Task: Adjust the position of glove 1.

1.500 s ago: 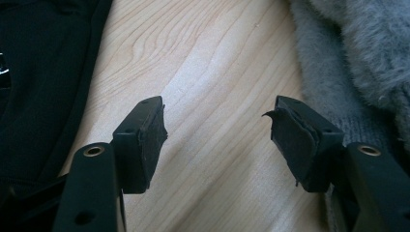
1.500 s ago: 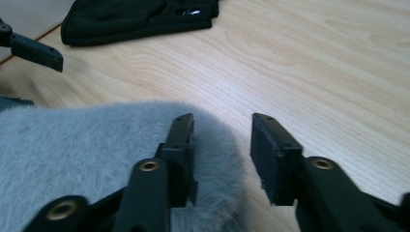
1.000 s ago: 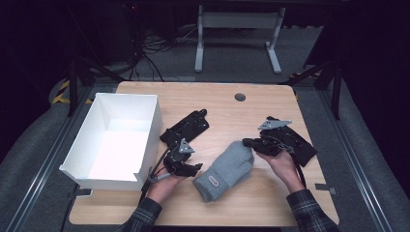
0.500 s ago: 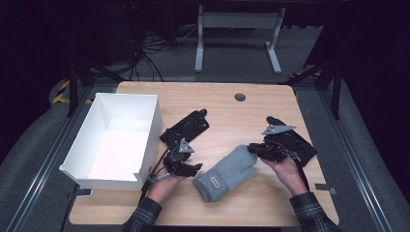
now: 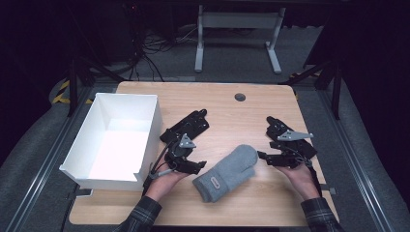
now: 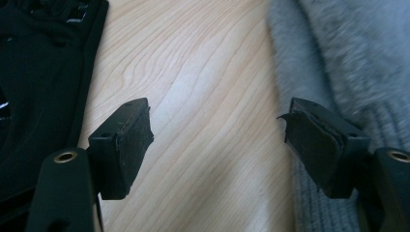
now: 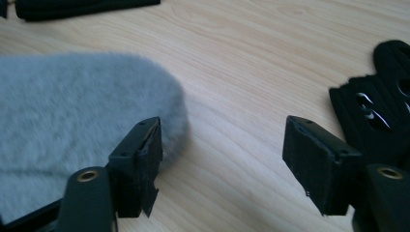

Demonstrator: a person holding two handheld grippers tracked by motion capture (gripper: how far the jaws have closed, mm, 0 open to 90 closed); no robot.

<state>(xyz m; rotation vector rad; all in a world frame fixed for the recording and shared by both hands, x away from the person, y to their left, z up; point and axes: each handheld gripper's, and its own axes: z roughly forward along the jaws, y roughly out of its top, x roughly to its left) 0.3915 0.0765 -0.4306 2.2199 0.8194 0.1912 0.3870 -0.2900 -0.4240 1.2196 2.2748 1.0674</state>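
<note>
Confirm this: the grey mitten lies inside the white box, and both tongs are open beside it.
Not quite. The grey mitten lies on the wooden table, not inside the white box, as the high view shows. The left tongs and right tongs are indeed open beside it.

Table (image 5: pixel 241 116) lit from above, surroundings dark; glare inside white box (image 5: pixel 116 145); mitten (image 6: pixel 338 58) softly blurred in gripper views.

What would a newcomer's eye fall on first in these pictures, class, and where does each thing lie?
Probably the bright white box at the table's left edge, open and bare inside. Next the grey mitten lying near the front edge between the two hands, with the open left gripper and open right gripper on either side of it.
</note>
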